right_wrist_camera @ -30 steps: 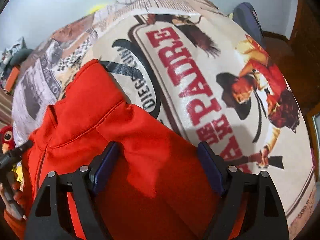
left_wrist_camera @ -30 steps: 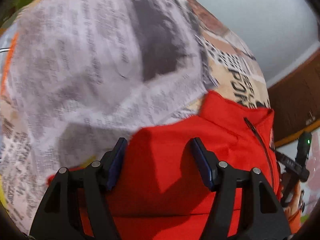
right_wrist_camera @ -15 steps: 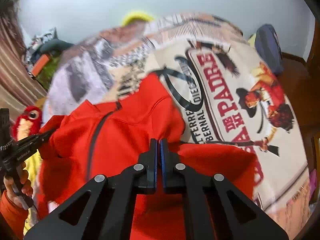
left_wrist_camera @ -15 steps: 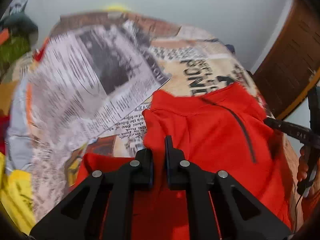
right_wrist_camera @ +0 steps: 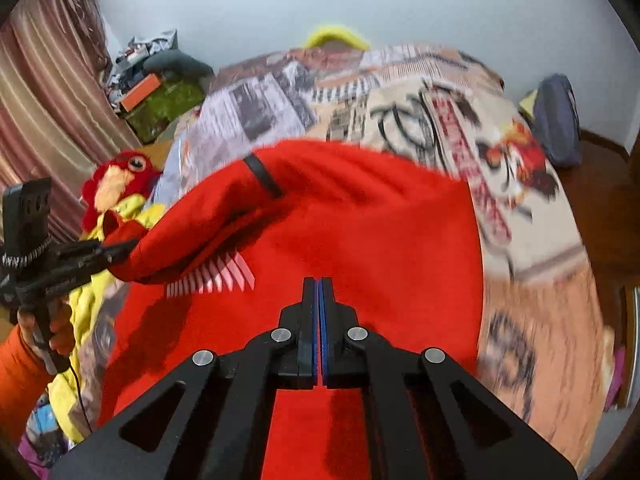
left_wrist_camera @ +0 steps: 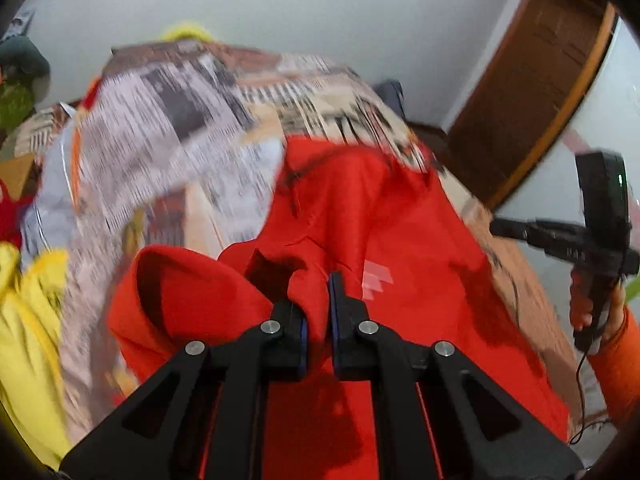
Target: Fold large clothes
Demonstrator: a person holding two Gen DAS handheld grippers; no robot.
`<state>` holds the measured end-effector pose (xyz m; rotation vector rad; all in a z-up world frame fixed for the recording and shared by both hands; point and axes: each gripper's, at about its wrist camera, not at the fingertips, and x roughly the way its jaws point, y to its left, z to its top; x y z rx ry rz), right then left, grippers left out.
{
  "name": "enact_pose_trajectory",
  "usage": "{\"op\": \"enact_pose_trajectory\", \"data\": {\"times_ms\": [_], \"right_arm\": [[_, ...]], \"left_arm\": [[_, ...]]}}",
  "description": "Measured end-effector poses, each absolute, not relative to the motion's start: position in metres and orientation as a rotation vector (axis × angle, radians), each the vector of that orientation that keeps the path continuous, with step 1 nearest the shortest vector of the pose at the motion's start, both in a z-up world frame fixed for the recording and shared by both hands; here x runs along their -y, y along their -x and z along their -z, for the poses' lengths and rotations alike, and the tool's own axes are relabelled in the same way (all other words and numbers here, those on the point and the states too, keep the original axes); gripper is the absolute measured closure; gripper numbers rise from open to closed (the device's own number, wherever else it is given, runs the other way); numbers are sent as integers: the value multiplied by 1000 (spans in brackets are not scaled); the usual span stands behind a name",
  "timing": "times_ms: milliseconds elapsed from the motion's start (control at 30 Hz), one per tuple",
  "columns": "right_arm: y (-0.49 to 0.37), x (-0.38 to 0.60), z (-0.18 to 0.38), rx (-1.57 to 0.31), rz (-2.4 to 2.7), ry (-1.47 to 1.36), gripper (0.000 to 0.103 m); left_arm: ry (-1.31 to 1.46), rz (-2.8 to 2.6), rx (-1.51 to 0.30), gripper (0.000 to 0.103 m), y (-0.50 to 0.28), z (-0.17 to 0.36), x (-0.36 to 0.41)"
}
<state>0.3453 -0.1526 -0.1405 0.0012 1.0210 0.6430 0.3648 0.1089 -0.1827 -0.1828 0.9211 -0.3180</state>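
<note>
The left gripper (left_wrist_camera: 318,300) is closed on a fold of the red jacket (left_wrist_camera: 380,232), with cloth bunched between its fingers. The right gripper (right_wrist_camera: 319,300) has its fingers pressed together over the same jacket; whether it pinches the cloth I cannot tell. The jacket spreads ahead of both grippers on a bed cover (right_wrist_camera: 532,240) printed like newspaper. A parrot toy (right_wrist_camera: 120,184) lies left of the right gripper.
</note>
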Motion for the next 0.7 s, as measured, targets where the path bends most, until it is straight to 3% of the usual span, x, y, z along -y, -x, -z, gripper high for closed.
{"op": "enact_pose_trajectory", "data": {"times_ms": [333, 433, 500, 600, 700], "right_arm": [[-312, 164, 178, -1119, -556, -39, 102], [-309, 165, 174, -1118, -545, -37, 96], [-306, 164, 170, -1102, -533, -21, 73], [-303, 164, 164, -1045, -508, -10, 38], [-305, 162, 161, -1008, -489, -2, 33]], "left_arm": [[179, 314, -1104, 94, -304, 244, -86], [206, 310, -1084, 78, -298, 228, -102], [235, 291, -1043, 61, -298, 211, -115], [265, 229, -982, 48, -308, 189, -137], [368, 213, -964, 45, -331, 181, -159]]}}
